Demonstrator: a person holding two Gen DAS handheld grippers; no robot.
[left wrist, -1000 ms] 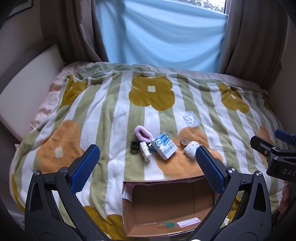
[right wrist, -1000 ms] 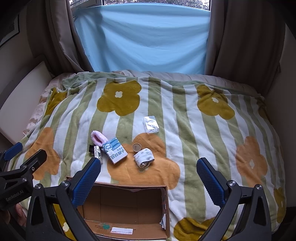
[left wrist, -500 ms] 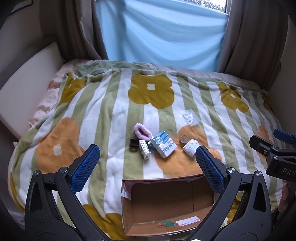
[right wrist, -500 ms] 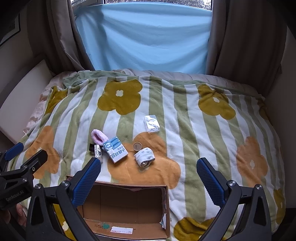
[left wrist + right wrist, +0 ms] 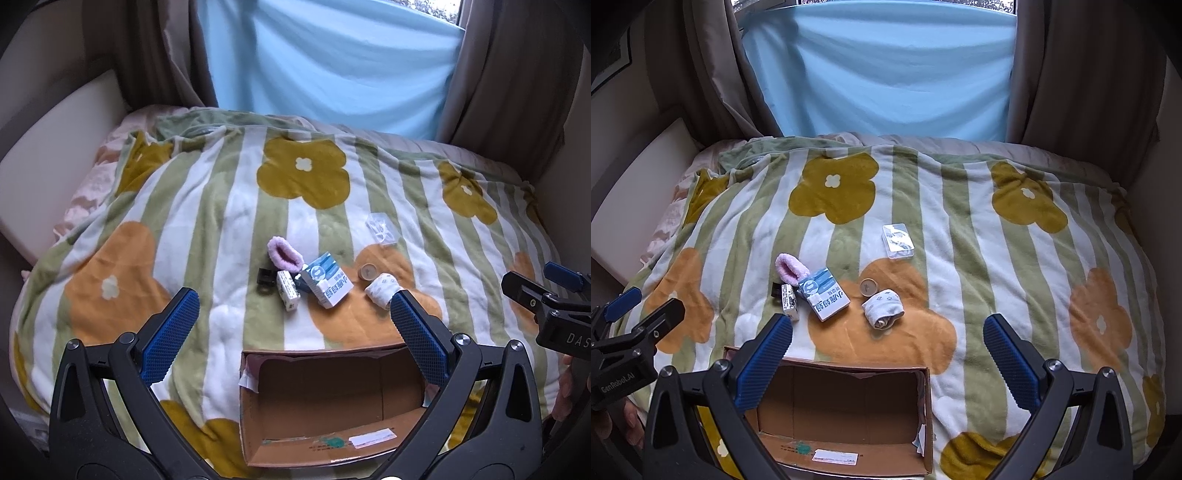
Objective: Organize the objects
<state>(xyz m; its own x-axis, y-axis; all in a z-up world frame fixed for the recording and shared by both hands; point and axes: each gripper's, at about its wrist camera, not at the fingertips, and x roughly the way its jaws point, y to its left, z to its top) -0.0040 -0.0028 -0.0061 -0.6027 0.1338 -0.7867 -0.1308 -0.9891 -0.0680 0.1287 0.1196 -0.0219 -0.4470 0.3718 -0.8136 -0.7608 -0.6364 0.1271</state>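
One cardboard box (image 5: 846,413) at the near edge of the bed, open at the top, nothing loose inside; only a white label and a green mark on its near inner wall. Standing on a striped blanket (image 5: 997,258) with yellow and orange flowers.

Seven small things on the blanket beyond the box, all outside it:
- One pink fluffy sock (image 5: 790,268), far left of the cluster.
- One black clip (image 5: 264,281), leftmost, just beside a small white box.
- One small white box (image 5: 789,302), lying lengthwise, near left.
- One blue-and-white carton (image 5: 824,298), touching the pink sock's near end, just right of the small white box.
- One round tan lid (image 5: 868,287), right of the carton.
- One rolled white sock (image 5: 882,308), just near of the lid, almost touching it.
- One clear plastic case (image 5: 897,240), farthest away, well apart from the rest.

Two grippers, both above the near edge of the bed. Left gripper (image 5: 293,328) spread wide, blue pads far apart over the box mouth, holding nothing. Right gripper (image 5: 886,350) likewise spread wide and empty, over the box's right part.

One pale blue cloth (image 5: 879,74) across the window, brown curtains on either side.
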